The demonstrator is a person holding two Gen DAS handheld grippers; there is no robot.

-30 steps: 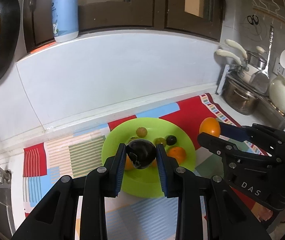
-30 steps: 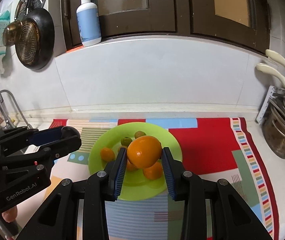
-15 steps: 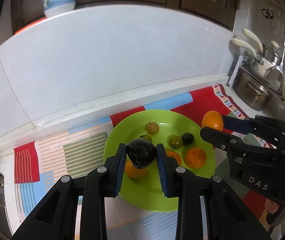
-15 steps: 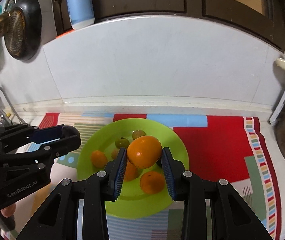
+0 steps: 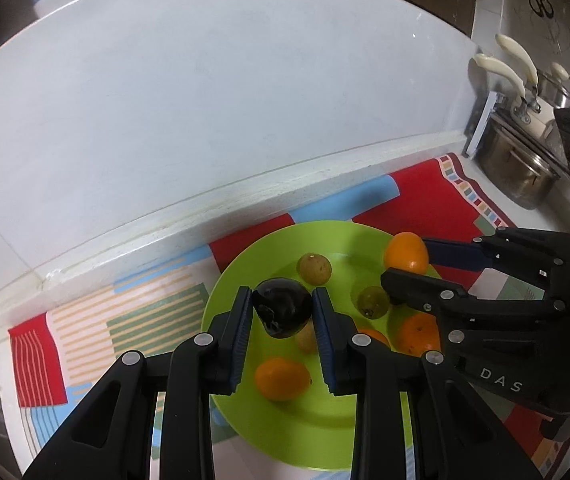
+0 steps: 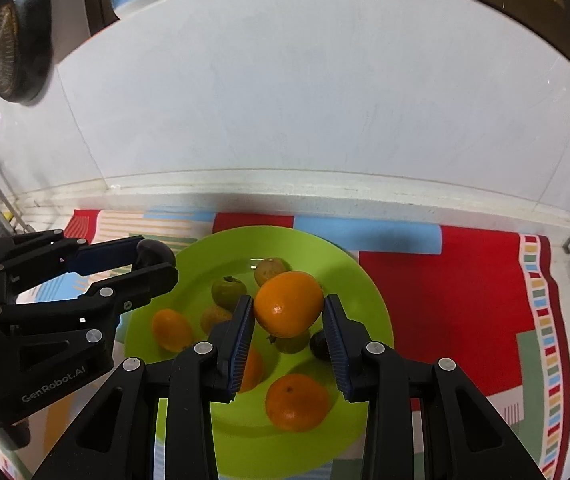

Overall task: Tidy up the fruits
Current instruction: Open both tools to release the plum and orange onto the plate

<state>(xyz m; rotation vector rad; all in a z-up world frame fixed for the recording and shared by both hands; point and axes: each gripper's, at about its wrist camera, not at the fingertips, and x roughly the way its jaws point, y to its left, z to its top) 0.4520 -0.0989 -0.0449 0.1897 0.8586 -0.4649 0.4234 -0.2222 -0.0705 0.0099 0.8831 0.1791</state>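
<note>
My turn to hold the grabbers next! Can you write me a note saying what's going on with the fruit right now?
Left gripper: shut on a dark fruit, above the green plate.
Right gripper: shut on an orange, also above the plate.
Done: several small fruits, orange and greenish, already lie on the plate.
Left: set both held fruits down on the plate, probably in a free spot, then open the jaws.

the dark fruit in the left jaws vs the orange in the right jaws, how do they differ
The dark fruit is glossy and near black; the orange is bright orange with a dull skin. The dark fruit looks smaller and lumpier; the orange looks bigger and rounder. The left gripper holds the dark fruit, the right gripper the orange. Both are clamped between blue-padded jaws above the green plate.
</note>
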